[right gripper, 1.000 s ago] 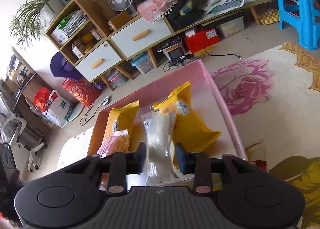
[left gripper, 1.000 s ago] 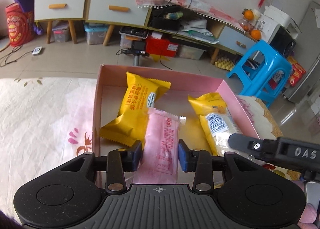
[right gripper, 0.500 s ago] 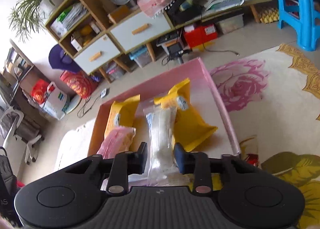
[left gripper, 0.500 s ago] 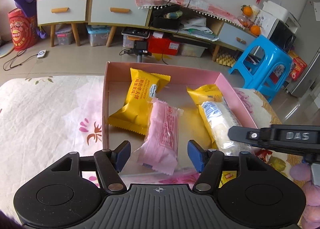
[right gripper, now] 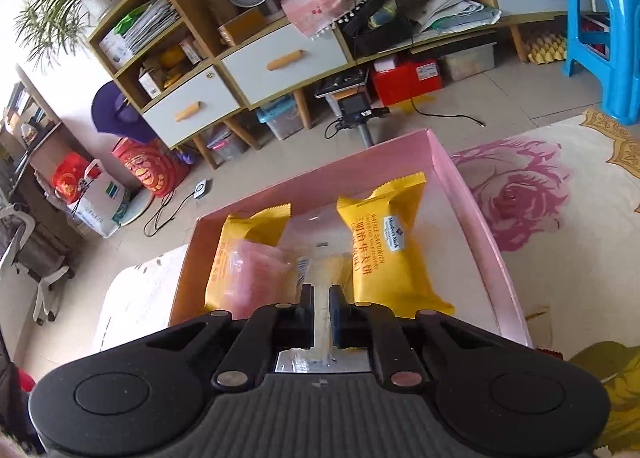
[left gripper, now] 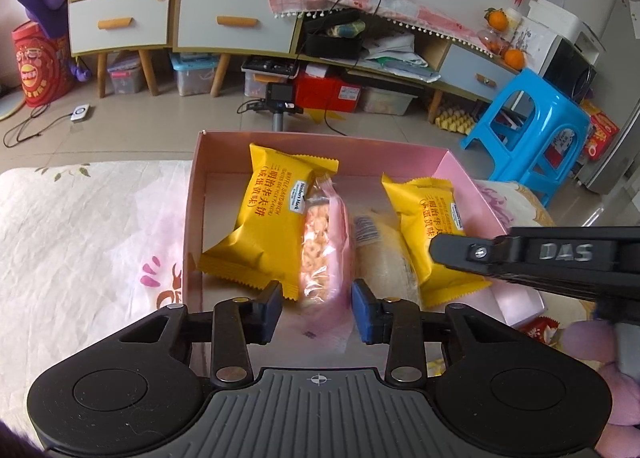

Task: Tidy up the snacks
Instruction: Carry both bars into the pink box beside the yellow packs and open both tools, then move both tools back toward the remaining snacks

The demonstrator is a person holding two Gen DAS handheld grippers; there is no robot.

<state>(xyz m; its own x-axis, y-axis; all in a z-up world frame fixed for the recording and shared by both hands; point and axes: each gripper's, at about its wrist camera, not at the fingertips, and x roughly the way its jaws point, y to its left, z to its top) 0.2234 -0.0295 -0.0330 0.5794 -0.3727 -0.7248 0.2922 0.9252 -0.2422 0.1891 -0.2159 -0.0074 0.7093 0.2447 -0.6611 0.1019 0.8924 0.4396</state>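
A pink box [left gripper: 460,173] on the bed holds two yellow waffle packets [left gripper: 276,217] [left gripper: 432,225], a pink snack packet [left gripper: 326,250] and a clear packet of pale biscuits [left gripper: 384,254]. My left gripper [left gripper: 316,304] is open, its blue pads either side of the pink packet's near end without pressing it. My right gripper [right gripper: 319,312] is shut on the clear packet [right gripper: 320,278], held between the yellow packets [right gripper: 380,254] [right gripper: 240,242] in the box [right gripper: 468,197]. The right gripper's body [left gripper: 540,258] crosses the left wrist view at the right.
The box lies on a floral bedspread [left gripper: 80,225] [right gripper: 560,185]. A red wrapper [left gripper: 540,328] and a pink plush [left gripper: 592,362] lie right of the box. Beyond the bed are tiled floor, drawers [left gripper: 176,21], a tripod camera [left gripper: 280,97] and a blue stool [left gripper: 528,129].
My left gripper let go of the pink packet, which now lies on its edge in the box. My right gripper closed tighter on the clear packet and moved it left, beside the pink one.
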